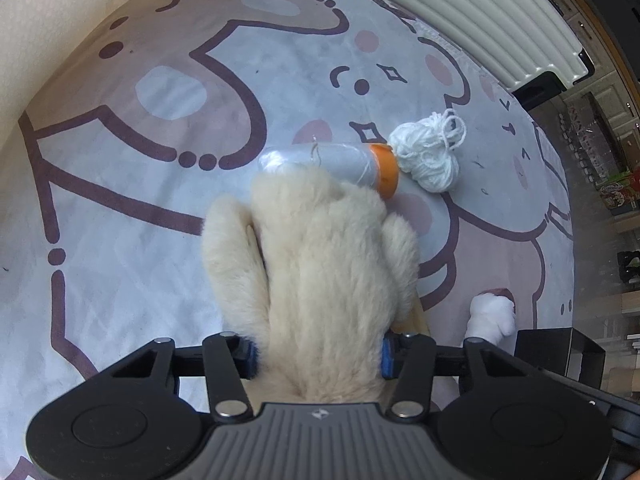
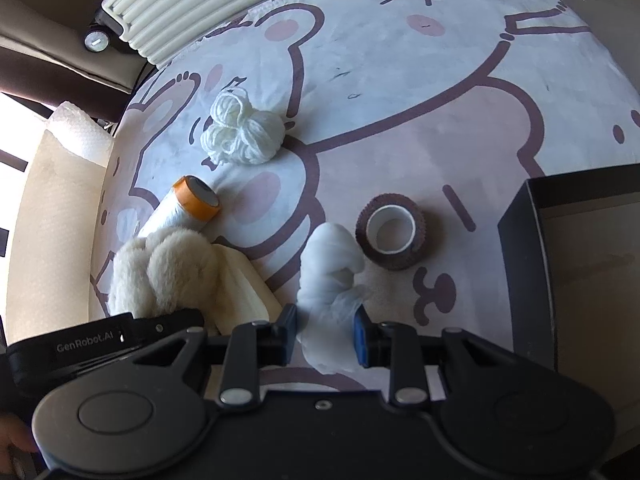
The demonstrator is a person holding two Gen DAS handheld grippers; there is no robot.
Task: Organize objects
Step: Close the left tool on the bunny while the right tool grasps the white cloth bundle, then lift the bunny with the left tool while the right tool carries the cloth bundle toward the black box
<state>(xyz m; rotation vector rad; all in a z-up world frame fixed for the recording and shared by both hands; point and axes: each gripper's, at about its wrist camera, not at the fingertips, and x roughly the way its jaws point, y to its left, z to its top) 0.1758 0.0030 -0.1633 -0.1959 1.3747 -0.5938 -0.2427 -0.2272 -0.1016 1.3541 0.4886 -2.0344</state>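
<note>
Fluffy cream plush toy (image 1: 316, 264) sits pinched between the left gripper (image 1: 318, 354) fingers at the left of the cartoon-print cloth (image 1: 120, 208); lifted, its loose fur could slip free or nudge the orange-capped roll (image 1: 344, 166) touching its far side toward the white yarn (image 1: 426, 156). Further right, the right gripper (image 2: 325, 336) fingers clench a crumpled white bundle (image 2: 330, 276), soft enough to sag out. Nearby stands a brown tape roll (image 2: 394, 232). At far right, the black box (image 2: 520, 264) looks empty

Spread underneath: a cartoon-bear printed cloth (image 2: 400, 92) in pink and pale grey. Along its far edge, a cream ribbed radiator-like panel (image 1: 472, 12). At left, cream upholstery (image 2: 44, 216).
</note>
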